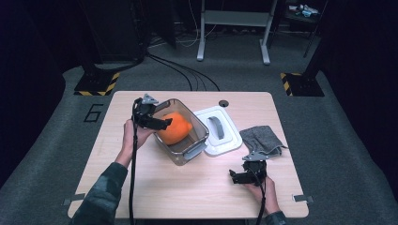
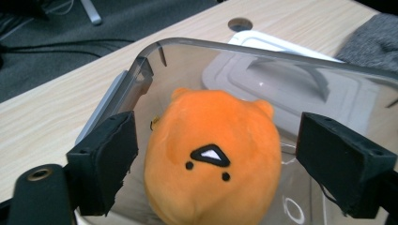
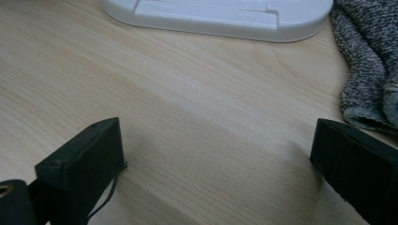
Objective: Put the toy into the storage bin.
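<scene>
The orange plush toy (image 1: 174,127) is sitting inside the clear container (image 1: 197,145) on the counter (image 1: 197,197), so the placing step looks done. The left gripper (image 1: 162,123) is hovering over the container's near-left rim, its fingers (image 2: 105,159) standing wide on either side of the toy without pressing it; nothing is being gripped. The right gripper (image 1: 236,177) is resting low on the counter near the front edge, its fingers (image 3: 82,176) also spread wide with bare wood between them.

What seems left: the white lid (image 1: 217,130) is lying loose just beside the container, handle up, so closing the container is probably still ahead. The grey cloth (image 1: 262,138) is lying next to the lid, touching or nearly touching its edge.

The high view is giving the whole layout: container, lid and cloth in 1 row across the counter. The left gripper view is adding the toy's face, a small black-outlined mouth and 2 dots, plus the lid seen through the clear wall. The right gripper view is showing the lid's rim (image 3: 220,21) and the cloth's knitted texture (image 3: 371,70) up close.
</scene>
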`<state>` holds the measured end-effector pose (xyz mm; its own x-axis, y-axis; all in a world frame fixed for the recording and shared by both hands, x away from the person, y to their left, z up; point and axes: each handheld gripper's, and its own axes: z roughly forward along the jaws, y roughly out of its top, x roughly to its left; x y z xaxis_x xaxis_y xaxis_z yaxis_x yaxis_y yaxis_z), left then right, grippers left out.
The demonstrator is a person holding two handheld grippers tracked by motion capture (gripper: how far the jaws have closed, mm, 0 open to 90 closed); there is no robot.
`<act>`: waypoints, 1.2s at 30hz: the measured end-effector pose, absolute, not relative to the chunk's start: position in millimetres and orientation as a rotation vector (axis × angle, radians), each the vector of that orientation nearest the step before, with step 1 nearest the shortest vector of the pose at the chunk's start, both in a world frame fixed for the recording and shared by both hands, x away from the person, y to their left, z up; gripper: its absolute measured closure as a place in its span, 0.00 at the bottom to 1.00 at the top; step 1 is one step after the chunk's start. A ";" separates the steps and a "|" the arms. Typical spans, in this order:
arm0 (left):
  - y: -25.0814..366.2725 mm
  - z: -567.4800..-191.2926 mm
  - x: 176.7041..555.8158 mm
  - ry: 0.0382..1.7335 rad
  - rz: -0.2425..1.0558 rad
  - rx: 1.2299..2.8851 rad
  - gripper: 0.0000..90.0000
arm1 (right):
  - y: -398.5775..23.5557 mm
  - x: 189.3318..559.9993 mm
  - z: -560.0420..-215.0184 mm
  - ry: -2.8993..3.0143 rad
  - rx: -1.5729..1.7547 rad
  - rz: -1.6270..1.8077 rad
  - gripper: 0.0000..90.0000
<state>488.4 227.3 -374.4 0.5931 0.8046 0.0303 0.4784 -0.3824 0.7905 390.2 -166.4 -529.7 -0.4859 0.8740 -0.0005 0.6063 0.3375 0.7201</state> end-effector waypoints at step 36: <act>311.2 -490.4 401.2 1.187 0.551 1.993 0.11 | -155.4 407.1 -498.4 2.251 1.295 0.982 0.01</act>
<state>401.2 311.2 -490.4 0.4800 0.8772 -0.0086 0.5598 -0.2987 0.7729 407.1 -155.4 -498.4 -0.5135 0.8576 0.0295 0.6049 0.3374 0.7213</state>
